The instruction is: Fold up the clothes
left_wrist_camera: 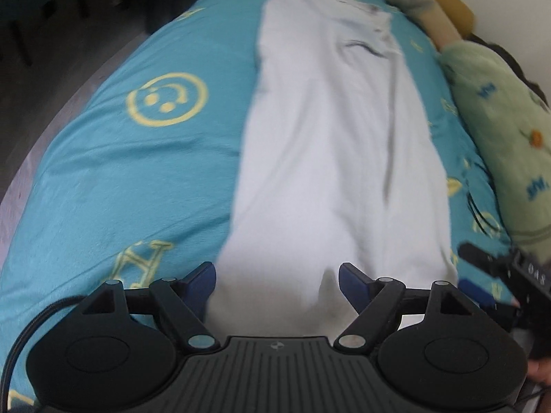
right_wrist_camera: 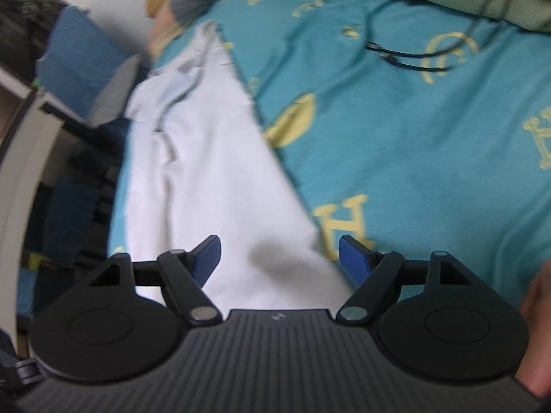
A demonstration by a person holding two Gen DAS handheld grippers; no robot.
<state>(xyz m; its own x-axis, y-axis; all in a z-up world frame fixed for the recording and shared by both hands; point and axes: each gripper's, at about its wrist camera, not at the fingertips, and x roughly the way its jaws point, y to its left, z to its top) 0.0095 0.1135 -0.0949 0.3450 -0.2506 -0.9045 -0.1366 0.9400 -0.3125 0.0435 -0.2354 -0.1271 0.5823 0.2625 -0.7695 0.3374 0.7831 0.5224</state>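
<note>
Yellow "H" letters (right_wrist_camera: 346, 225) on teal bedspread (right_wrist_camera: 430, 144)

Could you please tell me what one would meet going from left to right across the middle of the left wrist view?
Dark floor → turquoise bedspread with its yellow smiley print → white garment → narrow turquoise strip with a black cable → pale green quilt.
</note>
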